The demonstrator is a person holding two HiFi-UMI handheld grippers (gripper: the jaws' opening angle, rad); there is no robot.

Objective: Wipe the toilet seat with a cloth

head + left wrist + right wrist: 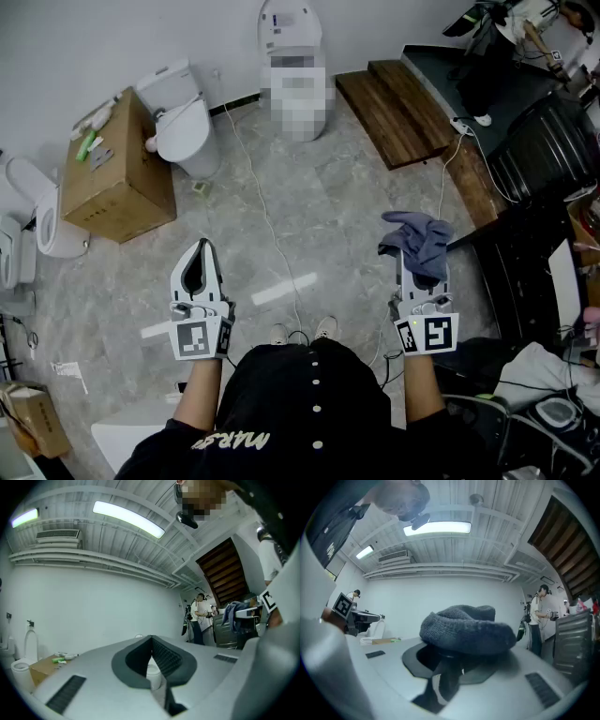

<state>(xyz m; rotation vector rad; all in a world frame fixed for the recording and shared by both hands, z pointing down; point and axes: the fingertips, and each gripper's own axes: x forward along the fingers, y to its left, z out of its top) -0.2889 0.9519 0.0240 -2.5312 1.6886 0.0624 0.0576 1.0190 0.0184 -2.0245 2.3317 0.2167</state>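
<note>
No readable text (shirt print (231, 439) unclear).

I see a bare test room: loose toilets (185, 131), a cardboard box (117, 169) and a trailing cable (267, 220) on a stone floor (319, 197).

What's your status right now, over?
Left gripper shut, empty. Right gripper shut on cloth. Toilet seat across the floor, not reached. Cable lies between.

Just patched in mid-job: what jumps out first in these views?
A blue-grey cloth is clamped in the right tool, raised above the floor at right. The left tool, at left, is shut and empty. A white toilet stands by the far wall, beside a cardboard box.
</note>
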